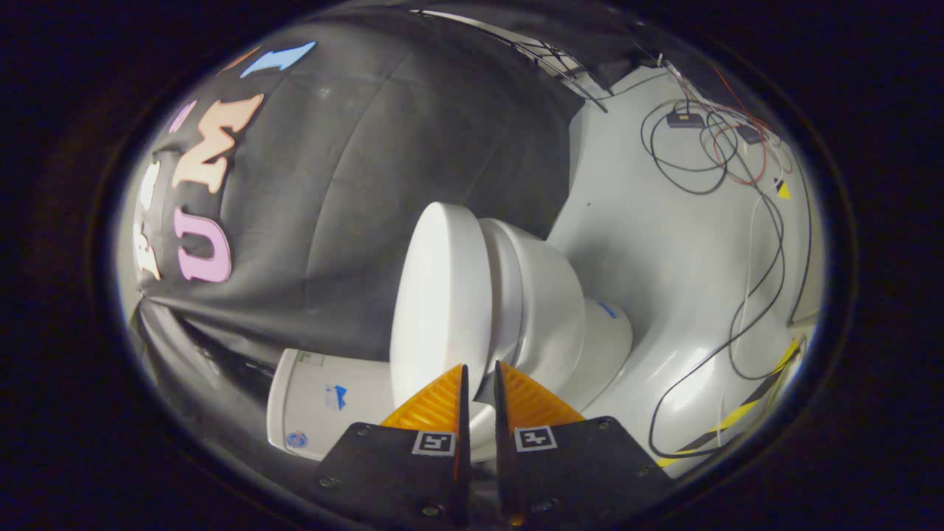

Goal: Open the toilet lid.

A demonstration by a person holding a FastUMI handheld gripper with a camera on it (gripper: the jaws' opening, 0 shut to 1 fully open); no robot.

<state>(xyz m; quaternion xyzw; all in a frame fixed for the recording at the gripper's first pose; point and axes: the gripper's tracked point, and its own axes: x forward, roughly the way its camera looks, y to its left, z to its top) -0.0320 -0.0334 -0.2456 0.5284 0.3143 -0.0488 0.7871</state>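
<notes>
The white toilet lies turned sideways in the gripper view. Its oval lid (441, 295) sits a little apart from the seat (505, 280), with a dark seam between them, and the bowl (553, 317) is beyond. The tank (324, 402) is beside the fingers, past the lid's near end. My gripper (480, 366) has its fingers drawn close together. The lid's near rim sits in the narrow gap, one finger on the lid's top face and the other on the seat side. The rim right at the fingertips is partly hidden.
The light floor (664, 243) runs beyond the bowl. Loose black, red and white cables (708, 147) trail across it, and yellow-black tape (752, 402) marks its edge. The black cloth wall (383, 147) hangs behind the lid and tank.
</notes>
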